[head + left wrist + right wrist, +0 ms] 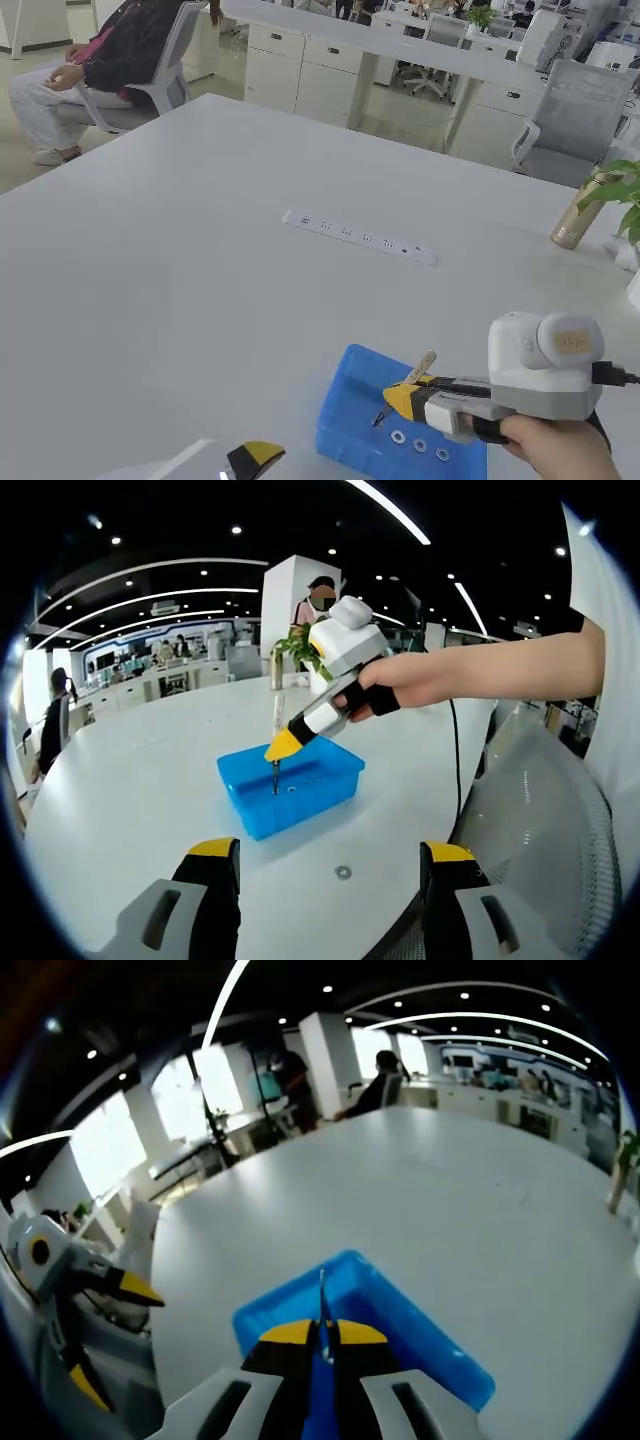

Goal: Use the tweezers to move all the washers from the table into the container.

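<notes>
1. Head view.
   - The right gripper (pixel 400 402) is low right, held in a hand (pixel 555 450). Its jaws are closed on the tweezers (pixel 381 416).
   - The part of the tweezers I can see is short and dark. It slants down and to the left from the yellow jaw tips into the blue container (pixel 350 395).
   - Three washers (pixel 420 445) lie flat in a row on the container floor, just beside the tweezer tip on my side.
   - The frame cuts off the container's near edge.
   - The left gripper (pixel 255 458) shows as one yellow tip at the bottom edge, left of the container. I cannot tell its jaw state from here.

2. Left gripper view.
   - The left gripper's own jaws stand wide apart, with nothing clamped.
   - One washer (pixel 343 872) lies flat on the table (pixel 150 780) between them, slightly ahead and near the table edge.
   - The container sits beyond it, with the right gripper above.
   - The tweezers' long axis is near upright, tip down inside the container.
   - I cannot tell whether the tip touches the floor.
   - The washers inside the container are faint specks.

3. Right gripper view.
   - The jaws are together, clamped on the tweezers.
   - The tweezers are a thin sliver running straight ahead along the jaw line, tip over the container floor.
   - The washers are too small to resolve.
   - The left gripper is blurred at the left edge.
</notes>
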Motion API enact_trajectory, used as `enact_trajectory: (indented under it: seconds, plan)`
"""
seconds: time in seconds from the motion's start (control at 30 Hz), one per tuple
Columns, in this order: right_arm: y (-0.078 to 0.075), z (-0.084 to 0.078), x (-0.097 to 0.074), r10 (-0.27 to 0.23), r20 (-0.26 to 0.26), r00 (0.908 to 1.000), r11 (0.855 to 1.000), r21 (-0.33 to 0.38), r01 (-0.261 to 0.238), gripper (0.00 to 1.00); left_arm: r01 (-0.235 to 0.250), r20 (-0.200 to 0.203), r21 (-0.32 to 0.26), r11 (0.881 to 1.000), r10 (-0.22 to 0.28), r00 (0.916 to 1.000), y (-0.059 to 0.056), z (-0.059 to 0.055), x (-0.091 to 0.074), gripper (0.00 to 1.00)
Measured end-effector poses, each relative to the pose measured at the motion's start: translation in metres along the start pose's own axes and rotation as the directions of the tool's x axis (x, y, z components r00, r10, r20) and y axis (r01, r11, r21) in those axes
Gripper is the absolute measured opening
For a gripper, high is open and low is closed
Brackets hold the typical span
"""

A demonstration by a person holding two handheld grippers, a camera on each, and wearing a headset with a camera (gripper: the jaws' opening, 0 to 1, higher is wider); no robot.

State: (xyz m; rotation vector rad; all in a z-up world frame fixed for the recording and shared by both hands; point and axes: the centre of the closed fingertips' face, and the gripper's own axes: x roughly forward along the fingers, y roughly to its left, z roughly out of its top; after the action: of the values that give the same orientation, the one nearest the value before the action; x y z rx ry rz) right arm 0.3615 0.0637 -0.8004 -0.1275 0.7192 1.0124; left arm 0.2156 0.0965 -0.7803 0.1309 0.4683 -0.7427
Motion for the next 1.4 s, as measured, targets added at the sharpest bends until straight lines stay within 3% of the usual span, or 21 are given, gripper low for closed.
enact_trajectory:
  seconds: [0.8,1.13,1.4]
  plan:
    - [-0.004,-0.010,0.006,-0.018,-0.042,0.9989,1.000,-0.020,0.017,0.03,0.008,-0.003,0.000,1.000,-0.008,1.0000,-0.002,0.000,0.000,0.72]
    - [-0.001,-0.002,-0.006,-0.029,-0.011,0.9995,0.999,-0.028,0.029,0.03,0.008,0.000,-0.002,1.000,-0.008,1.0000,-0.001,0.000,0.000,0.73]
    - [0.016,0.009,-0.022,-0.019,0.035,0.9992,0.998,-0.051,0.021,0.03,0.011,-0.003,-0.005,1.000,-0.011,0.9999,-0.002,-0.001,0.000,0.73]
